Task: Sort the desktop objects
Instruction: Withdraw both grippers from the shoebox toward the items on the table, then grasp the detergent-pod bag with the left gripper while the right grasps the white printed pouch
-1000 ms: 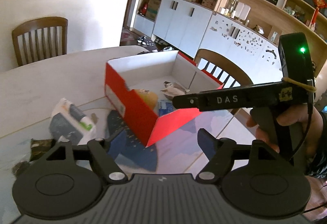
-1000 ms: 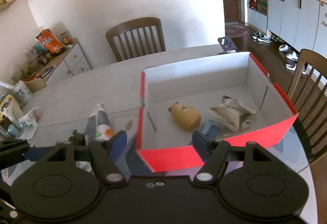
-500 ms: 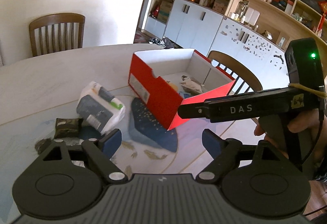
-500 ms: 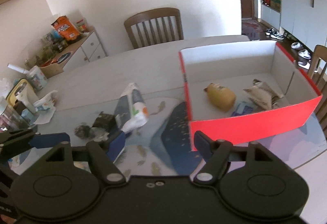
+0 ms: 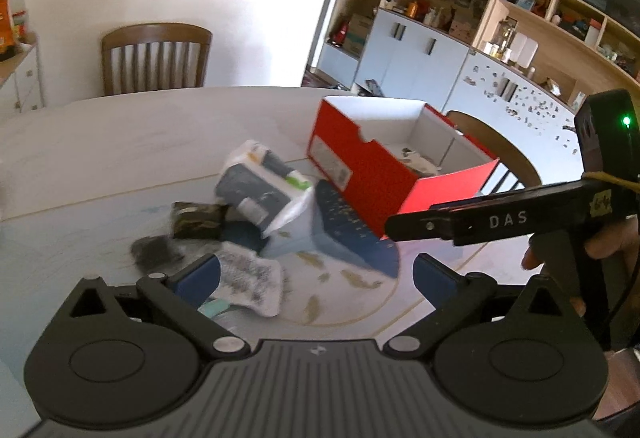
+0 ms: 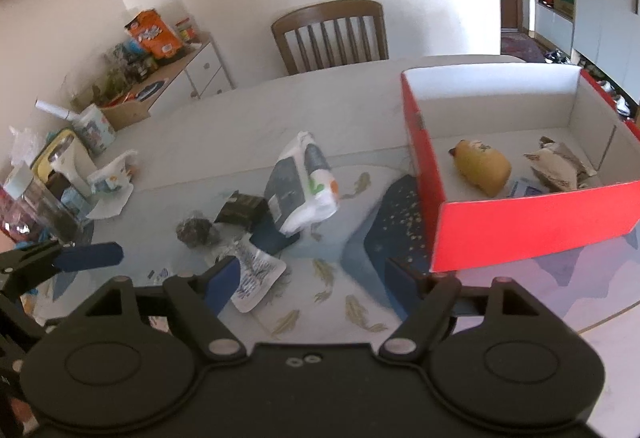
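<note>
A red box (image 5: 360,174) (image 6: 520,222) stands on the table and holds a yellow plush toy (image 6: 482,168) and a crumpled packet (image 6: 560,166). Left of it lie a white-and-grey tissue pack (image 5: 264,190) (image 6: 300,186), a dark camo packet (image 5: 198,220) (image 6: 242,210), a dark grey clump (image 5: 154,252) (image 6: 198,232) and a white printed sachet (image 5: 248,280) (image 6: 256,274). My left gripper (image 5: 316,278) hovers over these, jaws opening, gripping nothing. My right gripper (image 6: 314,284) is also opening and empty above the mat. One blue left finger (image 6: 88,256) shows at the far left.
A hand holds the right tool's black handle (image 5: 560,262) beside the box. Wooden chairs stand behind the table (image 6: 332,34) and behind the box (image 5: 492,142). Cups, tissues and bottles crowd the table's left end (image 6: 60,174). A blue fish-patterned mat (image 6: 380,238) lies under the items.
Both views have swung left, away from the box and toward the loose items, which now sit nearer. The left jaws have spread much wider. The right jaws have widened a little.
</note>
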`<state>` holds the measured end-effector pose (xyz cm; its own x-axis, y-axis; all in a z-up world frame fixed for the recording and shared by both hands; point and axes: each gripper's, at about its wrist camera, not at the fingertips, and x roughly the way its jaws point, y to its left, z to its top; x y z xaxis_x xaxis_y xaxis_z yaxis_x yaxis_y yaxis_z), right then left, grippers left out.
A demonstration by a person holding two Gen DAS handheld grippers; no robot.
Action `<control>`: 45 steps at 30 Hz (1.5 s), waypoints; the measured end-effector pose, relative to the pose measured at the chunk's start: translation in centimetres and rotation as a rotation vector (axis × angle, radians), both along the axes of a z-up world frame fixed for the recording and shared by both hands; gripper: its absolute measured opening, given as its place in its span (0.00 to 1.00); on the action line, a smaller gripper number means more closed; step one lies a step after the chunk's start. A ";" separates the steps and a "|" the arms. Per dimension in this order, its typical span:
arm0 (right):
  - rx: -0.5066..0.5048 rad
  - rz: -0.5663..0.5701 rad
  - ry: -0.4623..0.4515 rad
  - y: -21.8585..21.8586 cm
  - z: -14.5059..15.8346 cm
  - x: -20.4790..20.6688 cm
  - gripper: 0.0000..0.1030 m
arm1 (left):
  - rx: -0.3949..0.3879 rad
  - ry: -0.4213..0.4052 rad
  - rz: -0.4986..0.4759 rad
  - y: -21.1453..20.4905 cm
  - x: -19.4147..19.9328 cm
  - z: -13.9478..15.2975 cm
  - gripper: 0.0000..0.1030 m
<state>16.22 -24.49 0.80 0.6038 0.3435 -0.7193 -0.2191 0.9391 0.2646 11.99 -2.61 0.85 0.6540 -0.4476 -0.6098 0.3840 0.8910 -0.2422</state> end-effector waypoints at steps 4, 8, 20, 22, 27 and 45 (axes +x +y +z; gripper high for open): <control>-0.012 0.028 0.002 1.2 -0.7 0.0 0.76 | -0.007 0.012 0.021 1.6 -0.4 -1.1 1.00; -0.042 0.054 -0.002 2.5 -1.6 0.3 0.76 | -0.008 0.031 0.049 3.2 -0.5 -2.3 1.00; -0.137 0.137 -0.010 6.4 -4.5 1.4 0.76 | 0.086 0.038 0.034 4.7 -0.3 -6.1 1.00; -0.152 0.163 -0.004 7.1 -5.3 1.9 0.76 | 0.101 0.043 0.027 4.7 0.0 -6.8 1.00; -0.203 0.227 0.009 8.7 -7.3 3.1 0.76 | 0.126 0.035 0.026 4.9 0.5 -8.0 1.00; -0.375 0.558 -0.068 12.4 -9.4 4.8 0.76 | 0.112 0.041 0.004 5.8 1.9 -10.0 1.00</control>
<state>21.03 -12.04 -8.63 0.4566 0.3514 -0.8173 -0.7023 0.7064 -0.0887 13.84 3.19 -9.19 0.6289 -0.3725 -0.6825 0.3720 0.9149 -0.1566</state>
